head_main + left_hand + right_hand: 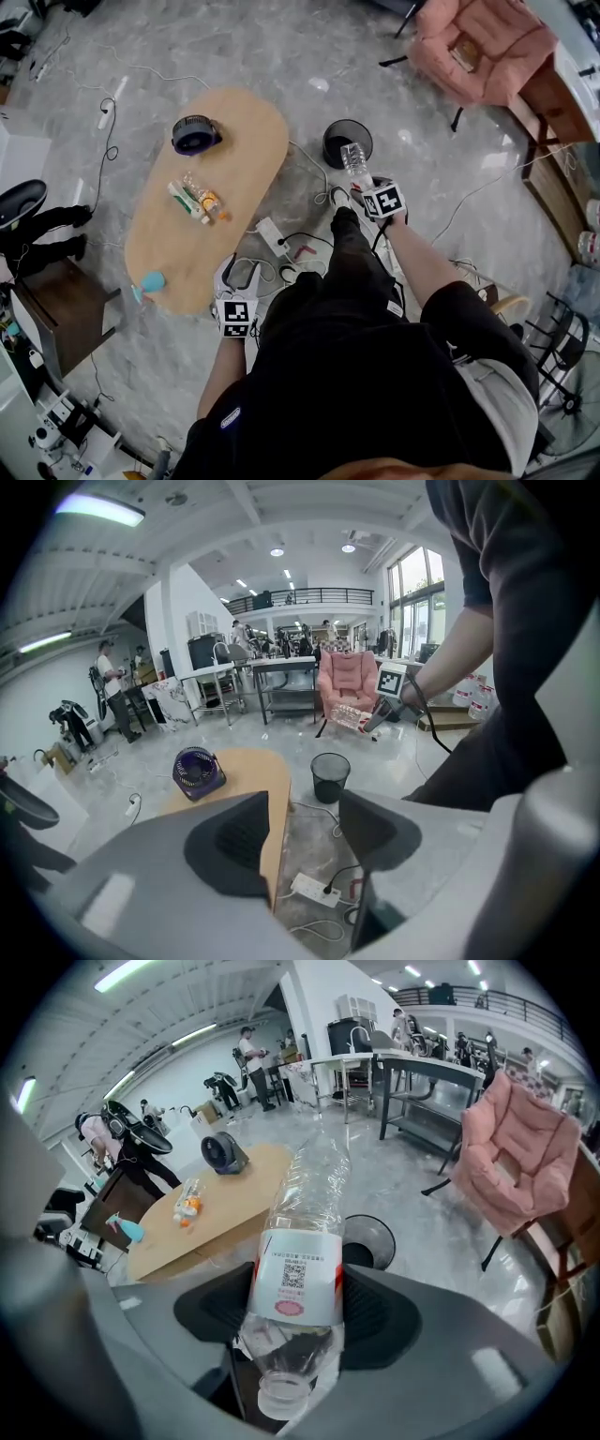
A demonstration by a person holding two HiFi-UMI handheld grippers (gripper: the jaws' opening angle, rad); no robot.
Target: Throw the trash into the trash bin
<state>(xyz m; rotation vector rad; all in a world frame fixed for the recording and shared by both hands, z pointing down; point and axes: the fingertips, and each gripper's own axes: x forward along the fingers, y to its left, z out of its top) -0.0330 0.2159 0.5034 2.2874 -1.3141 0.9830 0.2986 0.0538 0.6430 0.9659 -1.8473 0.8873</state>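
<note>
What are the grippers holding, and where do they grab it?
The right gripper holds a clear bottle by its labelled part, near the neck. The left gripper holds nothing.

We're holding a clear bottle [355, 165] in the right gripper [359, 184], and from up here it's overlapping the near rim of the black bin [330, 142] on the floor. The left gripper [240, 274] is hanging just off the near edge of the oval table [246, 141], above some cables. On the table a fan [195, 134] is sitting at the far end, a few bits of trash [198, 200] are lying mid-table, and a blue thing [151, 281] is sitting at the near edge.
</note>
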